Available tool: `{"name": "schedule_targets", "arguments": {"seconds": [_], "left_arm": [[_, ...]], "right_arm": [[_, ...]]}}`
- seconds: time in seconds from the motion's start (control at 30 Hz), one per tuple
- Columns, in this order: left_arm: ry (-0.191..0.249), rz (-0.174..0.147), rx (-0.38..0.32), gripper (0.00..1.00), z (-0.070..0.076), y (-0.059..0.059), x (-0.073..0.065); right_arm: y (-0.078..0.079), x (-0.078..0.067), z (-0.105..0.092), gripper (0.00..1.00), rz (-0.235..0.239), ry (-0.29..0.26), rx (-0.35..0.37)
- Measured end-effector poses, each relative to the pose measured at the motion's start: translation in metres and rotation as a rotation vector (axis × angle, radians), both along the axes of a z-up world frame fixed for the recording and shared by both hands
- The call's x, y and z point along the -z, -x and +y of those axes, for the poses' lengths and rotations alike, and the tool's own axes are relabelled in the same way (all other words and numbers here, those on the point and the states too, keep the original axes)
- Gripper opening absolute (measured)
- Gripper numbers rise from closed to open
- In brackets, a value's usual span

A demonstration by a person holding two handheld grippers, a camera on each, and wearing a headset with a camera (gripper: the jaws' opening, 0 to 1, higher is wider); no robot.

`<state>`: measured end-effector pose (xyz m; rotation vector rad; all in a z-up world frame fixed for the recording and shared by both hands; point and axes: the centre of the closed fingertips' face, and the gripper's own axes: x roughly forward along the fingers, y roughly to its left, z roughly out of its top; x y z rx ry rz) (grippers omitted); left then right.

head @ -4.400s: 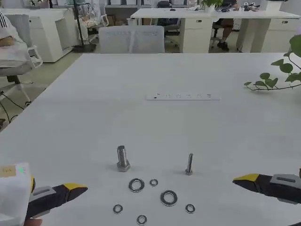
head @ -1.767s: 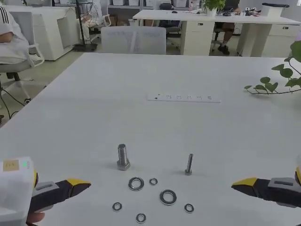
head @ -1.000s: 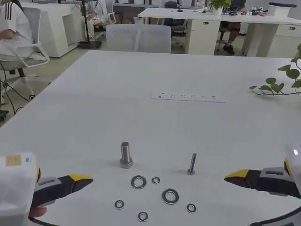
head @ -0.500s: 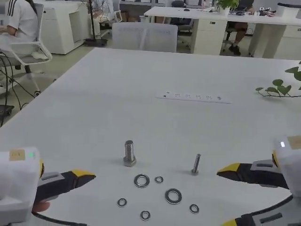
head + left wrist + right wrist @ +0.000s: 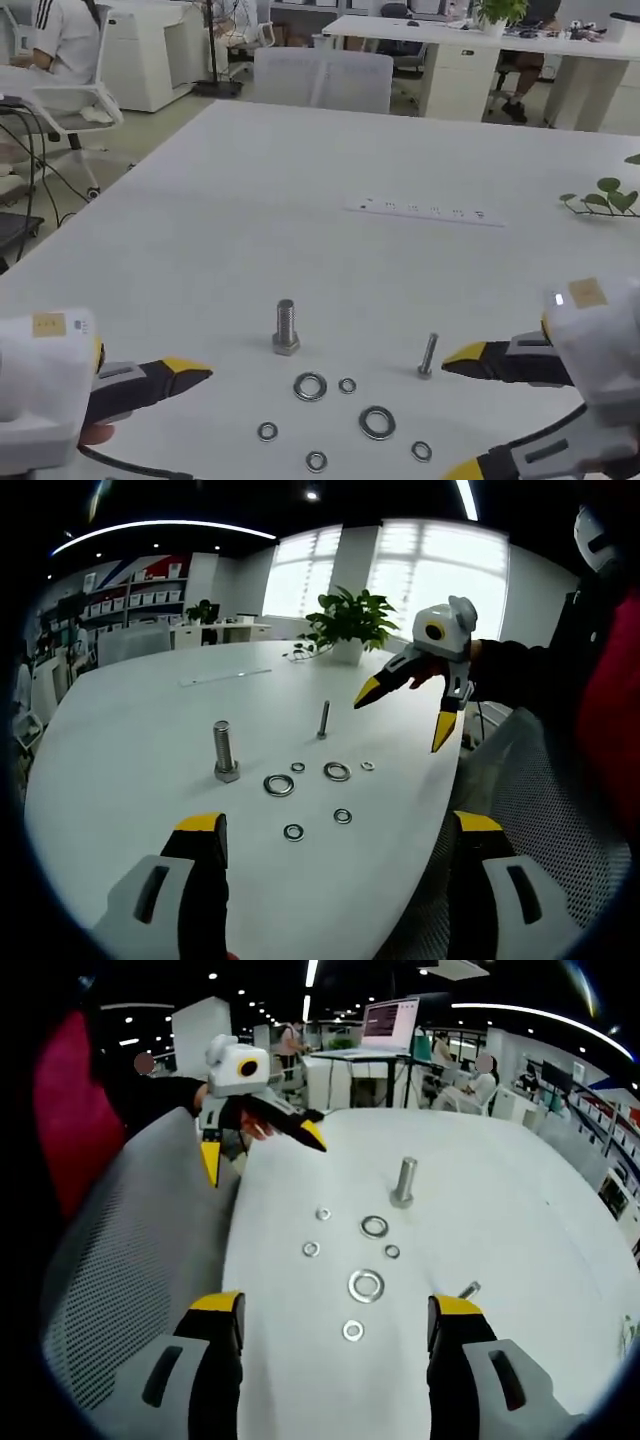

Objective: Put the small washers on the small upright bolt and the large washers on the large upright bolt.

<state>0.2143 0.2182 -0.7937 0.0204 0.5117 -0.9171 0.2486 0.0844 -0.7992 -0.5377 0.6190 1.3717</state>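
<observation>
Seen in the head view at a white table (image 5: 300,230), the large bolt (image 5: 286,328) and the small bolt (image 5: 428,356) are stood upright and bare, well apart. Two large washers (image 5: 310,386) and four small washers (image 5: 267,431) are scattered flat just in front of them. No tray or dish is used, and the parts are left loose on the tabletop. The left gripper (image 5: 170,378) is held low at the left and the right gripper (image 5: 462,410) at the right, its upper jaw close beside the small bolt. In the left gripper view, that gripper's jaws are spread wide and empty above the washers, and the right gripper is seen beyond the bolts, likewise parted. In the right gripper view, its own jaws are shown gaping with nothing between them. The small bolt appears partly hidden beside one jaw there, so little can be judged of it. No washer has yet been threaded. The washers are judged light, stiff, thin and slippery steel. They are best pinched across the rim, one jaw tip through the hole, since little edge is offered by a ring lying flat.
</observation>
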Motion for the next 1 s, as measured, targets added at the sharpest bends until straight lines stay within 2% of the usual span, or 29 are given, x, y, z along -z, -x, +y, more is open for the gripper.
{"name": "schedule_targets", "arguments": {"seconds": [0.6,1.0], "left_arm": [[0.003,-0.009,-0.012,0.91,0.001,0.002,-0.001],[0.005,-0.013,-0.02,0.91,0.003,0.002,-0.001]], "right_arm": [[-0.013,0.009,0.025,0.73,-0.011,0.064,-0.076],[-0.019,0.023,0.029,0.71,-0.015,0.137,-0.097]]}}
